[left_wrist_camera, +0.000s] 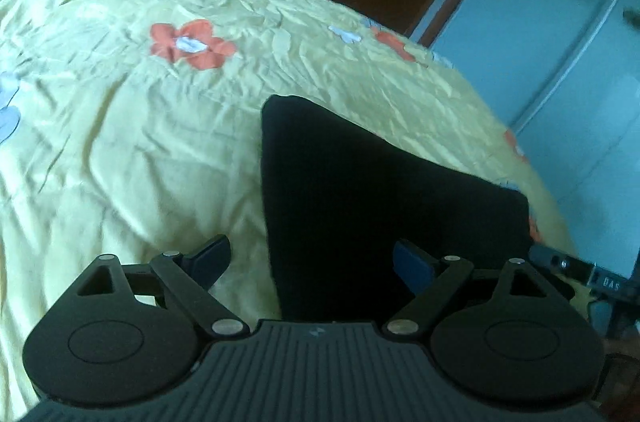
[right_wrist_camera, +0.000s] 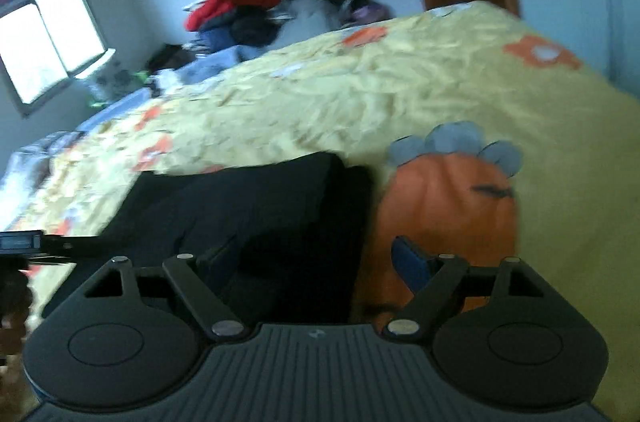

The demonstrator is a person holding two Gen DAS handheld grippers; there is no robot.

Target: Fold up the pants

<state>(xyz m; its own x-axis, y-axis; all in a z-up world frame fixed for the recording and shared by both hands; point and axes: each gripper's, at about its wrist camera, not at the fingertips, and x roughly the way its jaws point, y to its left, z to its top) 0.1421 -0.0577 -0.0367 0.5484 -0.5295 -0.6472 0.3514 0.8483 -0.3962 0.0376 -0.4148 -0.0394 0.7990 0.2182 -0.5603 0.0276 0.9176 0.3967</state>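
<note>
Now the black pants (left_wrist_camera: 372, 198) lie folded on the yellow flowered bedspread (left_wrist_camera: 120, 126), beside its orange pumpkin print (right_wrist_camera: 448, 218). Left gripper (left_wrist_camera: 312, 262) hovers over the pants' near edge, fingers spread wide, holding nothing. Right gripper (right_wrist_camera: 316, 258) (view blurred) likewise gapes empty above the pants.

**Black pants, folded, lying on bed**

Black pants (left_wrist_camera: 360, 206) lie flat on the yellow floral bedspread (left_wrist_camera: 140, 142), near its edge. Plain dark fabric, no visible pattern; details lost in the dark tone and blur. In the left wrist view they form a compact, roughly trapezoid block with a straight left edge and a slanted far edge. In the right wrist view the pants (right_wrist_camera: 248, 222) show stacked layers, with a thick folded edge on the right side.
</note>
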